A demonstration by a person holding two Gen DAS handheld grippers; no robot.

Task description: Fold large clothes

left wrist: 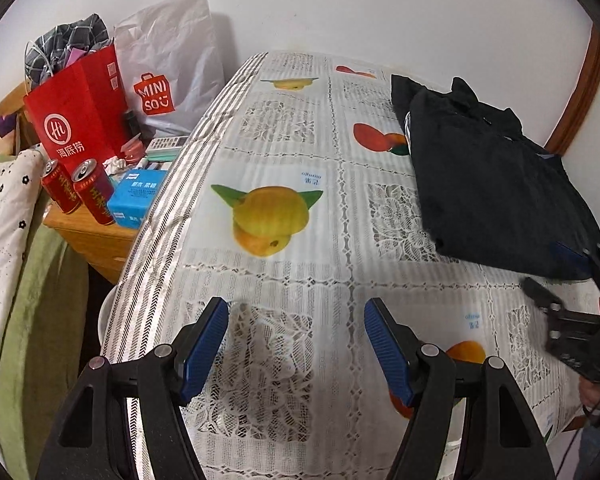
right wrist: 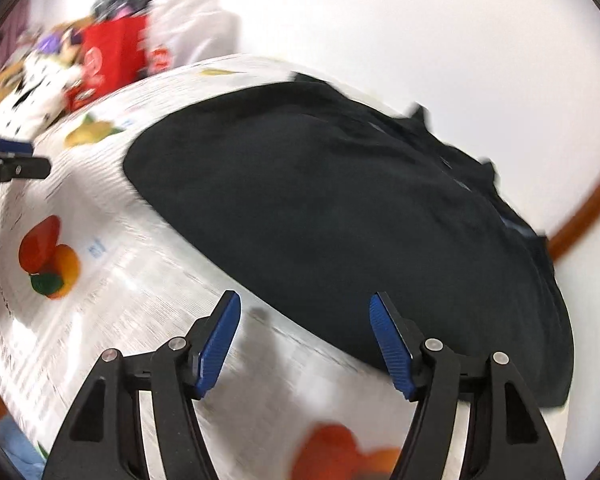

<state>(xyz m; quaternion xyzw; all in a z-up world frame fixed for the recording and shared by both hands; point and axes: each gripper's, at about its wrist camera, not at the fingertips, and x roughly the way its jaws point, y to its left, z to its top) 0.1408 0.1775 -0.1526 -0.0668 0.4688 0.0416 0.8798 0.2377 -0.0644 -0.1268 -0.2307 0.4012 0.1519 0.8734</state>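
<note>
The black garment [left wrist: 496, 184] lies folded into a fairly neat, chunky rectangle on the far right part of the table [left wrist: 284, 128], close to the white wall. It's plain dark fabric, no print I can make out. The near and left edges look pretty straight, while the far edge is messier, with a few little points of cloth sticking up and a thin sliver of lighter fabric peeking out at the left side. From the right wrist view it fills most of the middle of the picture [right wrist: 340, 216], though that shot is quite blurred.

The left gripper [left wrist: 296, 344] hangs over the fruit-print lace tablecloth [left wrist: 268, 208] with its blue pads spread apart and nothing between them. The right gripper [right wrist: 305, 342] is also released, jaws wide; the near edge of the garment sits just beyond its fingertips and isn't pinched.

Off the left side of the table there's a wooden nightstand [left wrist: 100, 240] crowded with a red paper bag [left wrist: 80, 108], a white Miniso bag [left wrist: 172, 68], two red cans [left wrist: 80, 192] and a blue tissue box [left wrist: 136, 196].
</note>
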